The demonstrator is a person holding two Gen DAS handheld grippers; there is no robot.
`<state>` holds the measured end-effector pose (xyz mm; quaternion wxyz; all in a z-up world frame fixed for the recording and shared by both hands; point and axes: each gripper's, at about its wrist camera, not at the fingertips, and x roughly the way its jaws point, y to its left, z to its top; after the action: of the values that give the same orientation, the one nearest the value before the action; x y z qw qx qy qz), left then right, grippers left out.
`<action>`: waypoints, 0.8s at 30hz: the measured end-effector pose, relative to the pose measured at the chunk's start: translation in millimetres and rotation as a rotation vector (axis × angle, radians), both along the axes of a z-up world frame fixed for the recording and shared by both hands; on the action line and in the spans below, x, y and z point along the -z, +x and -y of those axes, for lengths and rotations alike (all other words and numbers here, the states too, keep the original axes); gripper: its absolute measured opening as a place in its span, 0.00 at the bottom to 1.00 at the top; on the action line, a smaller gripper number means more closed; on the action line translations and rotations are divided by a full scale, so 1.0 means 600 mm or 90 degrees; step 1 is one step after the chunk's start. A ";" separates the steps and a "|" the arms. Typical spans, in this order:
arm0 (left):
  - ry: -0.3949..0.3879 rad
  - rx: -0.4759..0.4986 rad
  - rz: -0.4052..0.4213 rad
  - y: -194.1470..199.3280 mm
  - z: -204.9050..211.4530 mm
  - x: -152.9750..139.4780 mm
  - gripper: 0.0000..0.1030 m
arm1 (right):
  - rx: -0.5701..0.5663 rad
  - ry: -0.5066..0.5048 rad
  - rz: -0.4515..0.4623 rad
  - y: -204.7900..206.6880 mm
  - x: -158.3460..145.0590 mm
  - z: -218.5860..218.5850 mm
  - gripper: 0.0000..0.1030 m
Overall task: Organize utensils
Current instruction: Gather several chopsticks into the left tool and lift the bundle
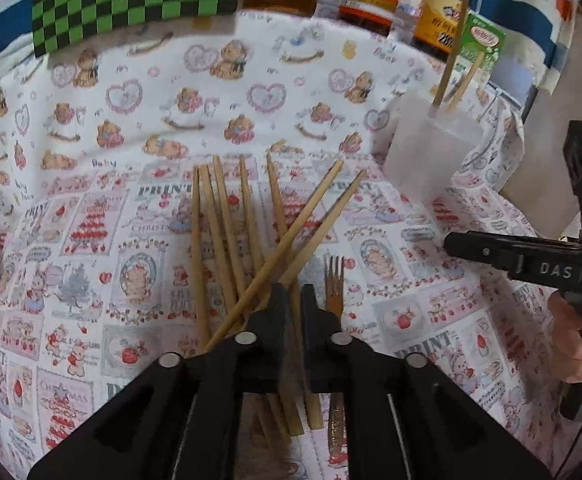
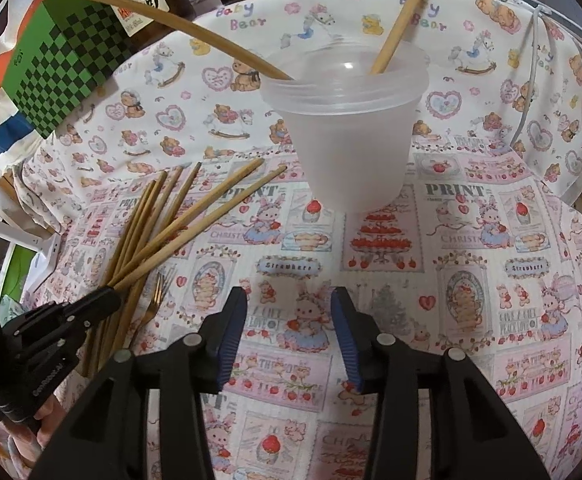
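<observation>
Left tool: nearly closed over chopsticks, grip unclear. Fork just right of it, on the desk. Right tool: open, empty, above bare cloth. Straight ahead, cup with two sticks; loose pile to its left.

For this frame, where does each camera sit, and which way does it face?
Left wrist: on the left gripper, angled down at the chopsticks and fork; the jaws stand close around a chopstick; a hand shows at right.
Right wrist: on the right gripper, jaws apart, nothing between them, facing the cup.
Shared: chopsticks, fork, cup, tablecloth; each sees the other gripper.
</observation>
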<state>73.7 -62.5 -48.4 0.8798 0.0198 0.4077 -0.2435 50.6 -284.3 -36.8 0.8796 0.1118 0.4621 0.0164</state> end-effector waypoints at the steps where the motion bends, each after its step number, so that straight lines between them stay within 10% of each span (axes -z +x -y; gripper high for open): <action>1: 0.001 -0.001 0.003 -0.001 0.000 -0.002 0.12 | 0.000 -0.001 0.001 0.000 0.000 0.000 0.42; 24: 0.010 -0.023 -0.028 0.015 -0.010 0.014 0.30 | -0.007 -0.012 -0.011 0.005 0.005 -0.007 0.44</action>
<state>82.7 -56.3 -56.8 0.8748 0.0137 0.4291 -0.2245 53.9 -280.3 -39.7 0.8765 0.1009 0.4704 0.0160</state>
